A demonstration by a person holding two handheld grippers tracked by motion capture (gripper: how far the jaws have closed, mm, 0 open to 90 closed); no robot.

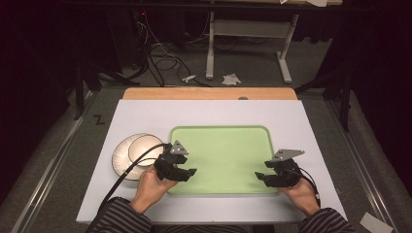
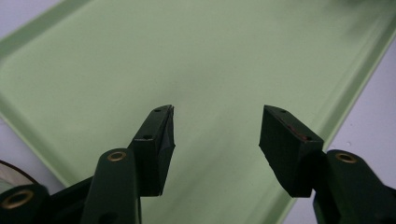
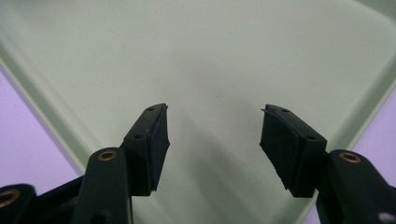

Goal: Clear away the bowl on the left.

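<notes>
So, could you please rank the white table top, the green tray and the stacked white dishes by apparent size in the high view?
1. White rectangular table top, largest.
2. Pale green rectangular plastic tray, plainly smaller.
3. Stacked round white dishes left of the tray, smallest, though the left gripper's cable hides part of them.

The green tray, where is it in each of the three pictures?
High view: the green tray lies in the middle of the white table, between the two grippers.
Left gripper view: it spreads behind the open jaws, its rim running down the right side.
Right gripper view: it lies behind the open jaws, with a rim at the left.
Shared landmark: the tray's raised rim against the white table.
</notes>
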